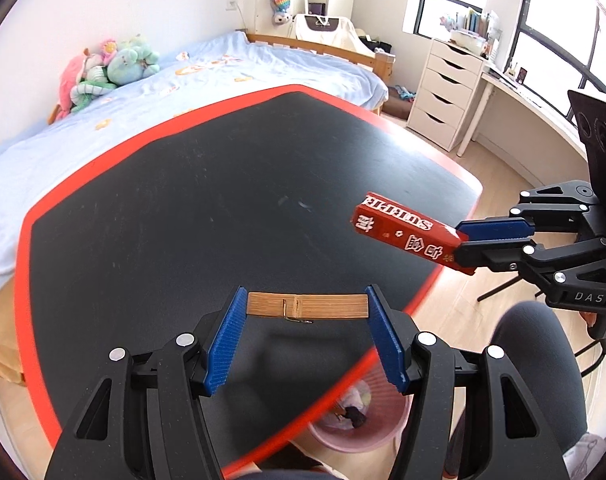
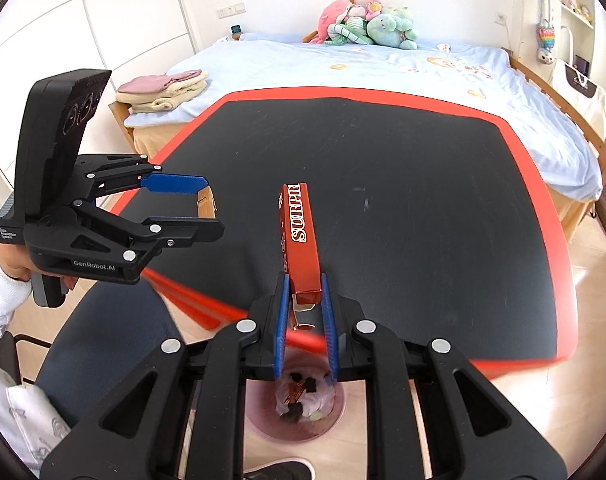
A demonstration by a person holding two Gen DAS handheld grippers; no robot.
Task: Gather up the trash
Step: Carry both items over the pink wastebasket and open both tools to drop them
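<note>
While both hand-held grippers carry something, the relation that matters is where the pink bin (image 2: pixel 299 408) sits: on the floor just off the near edge of the desk (image 1: pixel 183 200), below and slightly toward you from both loads. In the right wrist view the bin's open mouth shows directly under the jaws of your right hand-held gripper (image 2: pixel 305 292), so that hand looks the nearer of the two to a clean drop.

Your right hand-held gripper is narrowed almost fully, its blue pads pinching the near end of the red box (image 2: pixel 301 236). The box's long axis runs straight forward, away from you over the desk, so most of its length hangs beyond the bin's mouth. I judge you need to draw back or tip it down before letting go.

Your left hand-held gripper (image 1: pixel 307 308) is spread wide and clamps the wooden clothespin (image 1: pixel 307 305) by its two ends, the long axis lying crosswise between the pads. In the left wrist view the bin (image 1: pixel 355 420) appears low and to the right of those jaws, partly hidden by the desk edge, so that hand probably has farther to travel.

Scraps already lie inside the bin.
</note>
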